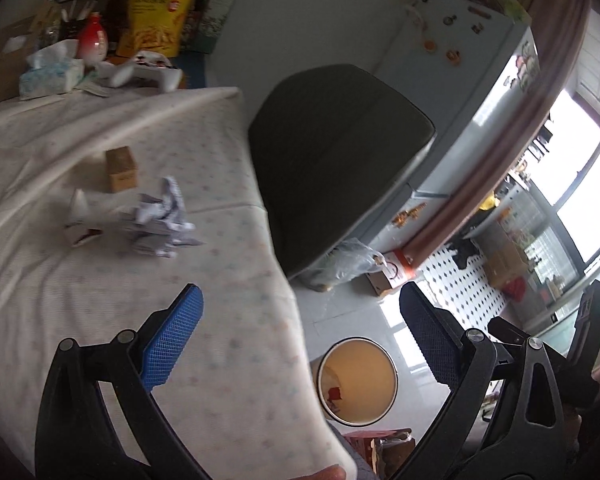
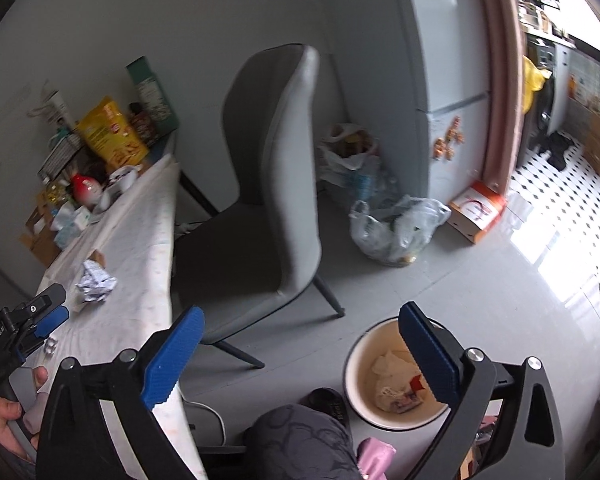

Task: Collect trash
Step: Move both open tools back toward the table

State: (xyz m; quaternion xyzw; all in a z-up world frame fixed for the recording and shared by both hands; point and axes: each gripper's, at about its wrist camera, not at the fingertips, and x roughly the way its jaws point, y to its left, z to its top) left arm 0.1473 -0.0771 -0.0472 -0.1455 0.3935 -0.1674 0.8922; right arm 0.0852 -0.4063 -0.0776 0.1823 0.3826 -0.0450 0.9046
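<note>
Crumpled paper (image 1: pixel 162 216) lies on the white tablecloth (image 1: pixel 100 280), with a small white carton scrap (image 1: pixel 78 224) to its left and a small brown box (image 1: pixel 121 169) behind. The crumpled paper also shows in the right wrist view (image 2: pixel 95 282). A cream round trash bin (image 1: pixel 358 380) stands on the floor by the table; in the right wrist view (image 2: pixel 360 368) it holds wrappers and tissue. My left gripper (image 1: pixel 300 340) is open and empty, over the table's edge. My right gripper (image 2: pixel 300 356) is open and empty, above the floor beside the bin. The left gripper also shows in the right wrist view (image 2: pixel 40 320).
A grey chair (image 2: pixel 272 184) stands at the table. Tissue pack (image 1: pixel 52 72), game controller (image 1: pixel 140 72), snack bag (image 1: pixel 160 12) and bottles crowd the table's far end. Plastic bags (image 2: pixel 396 228), a carton (image 2: pixel 476 210) and a fridge (image 2: pixel 444 60) are behind.
</note>
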